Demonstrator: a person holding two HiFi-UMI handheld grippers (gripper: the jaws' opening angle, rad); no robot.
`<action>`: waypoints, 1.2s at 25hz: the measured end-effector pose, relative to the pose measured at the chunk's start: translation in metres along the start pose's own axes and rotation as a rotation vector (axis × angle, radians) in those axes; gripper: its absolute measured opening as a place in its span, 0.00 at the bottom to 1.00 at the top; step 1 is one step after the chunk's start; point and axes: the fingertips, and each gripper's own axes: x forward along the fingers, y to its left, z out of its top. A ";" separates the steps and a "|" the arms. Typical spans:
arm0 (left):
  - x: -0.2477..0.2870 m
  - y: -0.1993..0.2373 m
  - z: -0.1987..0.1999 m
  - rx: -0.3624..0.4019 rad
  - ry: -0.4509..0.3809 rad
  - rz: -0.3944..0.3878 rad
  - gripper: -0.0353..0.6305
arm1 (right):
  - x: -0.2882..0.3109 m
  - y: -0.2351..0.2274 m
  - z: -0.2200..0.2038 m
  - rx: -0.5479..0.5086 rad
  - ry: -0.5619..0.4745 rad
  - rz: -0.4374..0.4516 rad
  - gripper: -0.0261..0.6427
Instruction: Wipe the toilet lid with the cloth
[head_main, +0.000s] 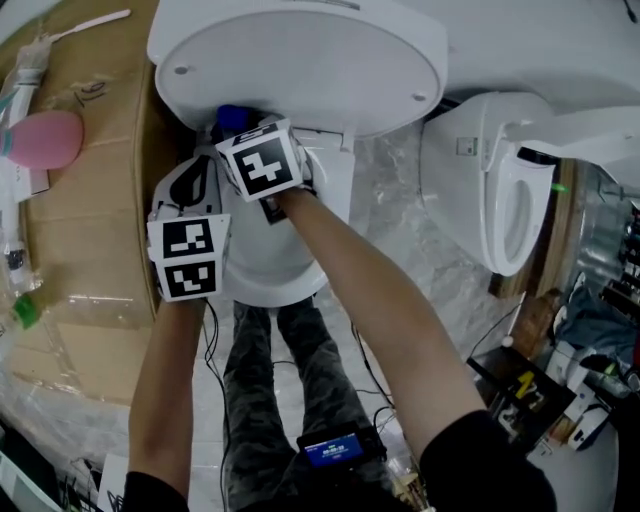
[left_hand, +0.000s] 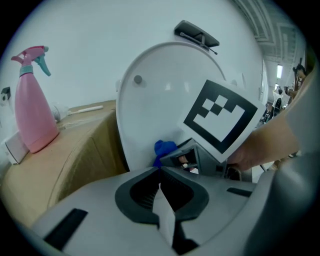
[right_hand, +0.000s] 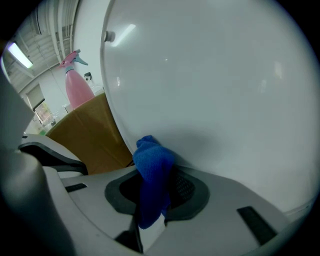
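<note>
Blue cloth (right_hand: 151, 162) is clamped in our right gripper (right_hand: 156, 194), tip at, prob. touching, the low edge of the raised toilet lid (right_hand: 215, 90), which spreads up & ahead, so we'd wipe upward w/ the right; our left gripper (left_hand: 161, 191), clenched on nothing, hangs just beside.

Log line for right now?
step: wipe lid | right gripper: jaws shut on cloth, at lid's lower edge | left gripper: jaws shut, empty

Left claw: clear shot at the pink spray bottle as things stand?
Probably yes. Nothing stands between the left claw and the pink spray bottle on the cardboard top beside the toilet lid, but its jaws are shut and would need opening.
</note>
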 end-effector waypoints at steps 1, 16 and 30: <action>0.000 0.000 -0.001 0.006 0.005 0.001 0.08 | -0.004 -0.004 -0.001 0.004 -0.005 -0.004 0.18; 0.007 -0.096 0.017 0.109 0.004 -0.066 0.08 | -0.106 -0.143 -0.047 0.163 -0.094 -0.182 0.18; -0.029 -0.127 0.092 0.281 -0.095 -0.065 0.08 | -0.230 -0.163 -0.020 0.055 -0.247 -0.201 0.18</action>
